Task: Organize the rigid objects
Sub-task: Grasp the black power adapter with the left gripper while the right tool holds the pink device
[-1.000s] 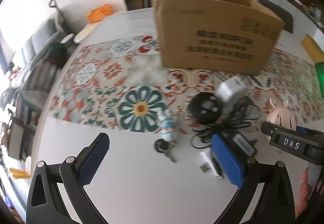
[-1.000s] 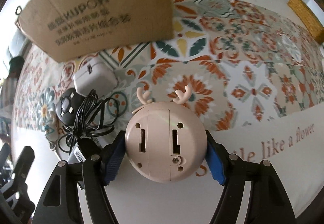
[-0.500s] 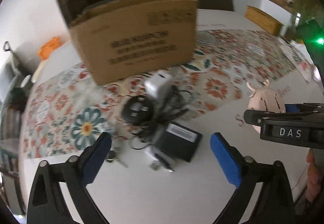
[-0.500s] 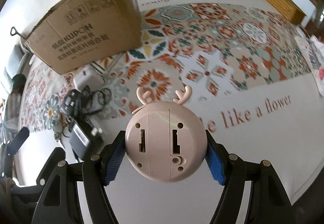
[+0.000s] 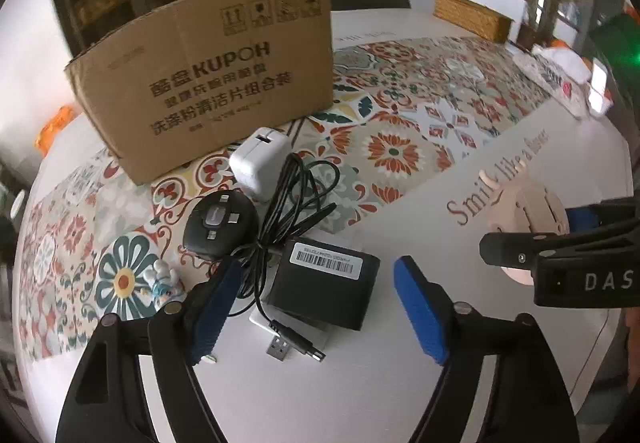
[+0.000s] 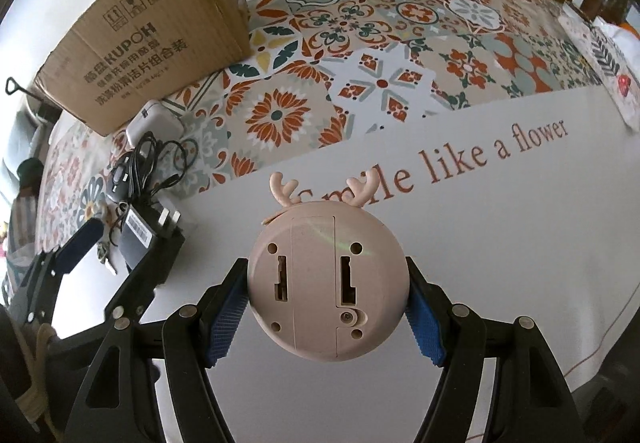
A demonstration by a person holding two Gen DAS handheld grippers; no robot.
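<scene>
Right hand-held gripper (image 6: 326,317): both blue pads pressed against the sides of a round pink reindeer gadget (image 6: 328,283), flat back panel facing the camera, 2 antlers pointing away. The gadget is held clear of the counter (image 6: 500,235), above the white strip printed "Smile like a flower". Left wrist view shows the same gadget (image 5: 528,211) clamped in this hand-held gripper (image 5: 560,239), to the right of the black power adapter.

Left hand-held gripper (image 5: 316,307): jaws spread wide, nothing between the pads. It hangs just over the black power adapter (image 5: 324,287), which lies label-up on the white counter (image 5: 340,395), with 1 blue pad on each side of it and neither pad clearly touching.

Landmark: black power adapter.
- Directly in front of it, nearer the camera: USB plug (image 5: 280,347) on a black cable (image 5: 296,203), lying over a small white flat item.
- Behind it: the coiled bulk of the cable, then a white charger block (image 5: 260,163).
- Behind-left: round black travel adapter (image 5: 220,223).
- Left: small blue-and-white figurine (image 5: 162,281) on the patterned runner (image 5: 400,151).
- Far behind: open cardboard box (image 5: 212,83) marked KUPOH, standing on the runner, well apart from the adapter.
</scene>
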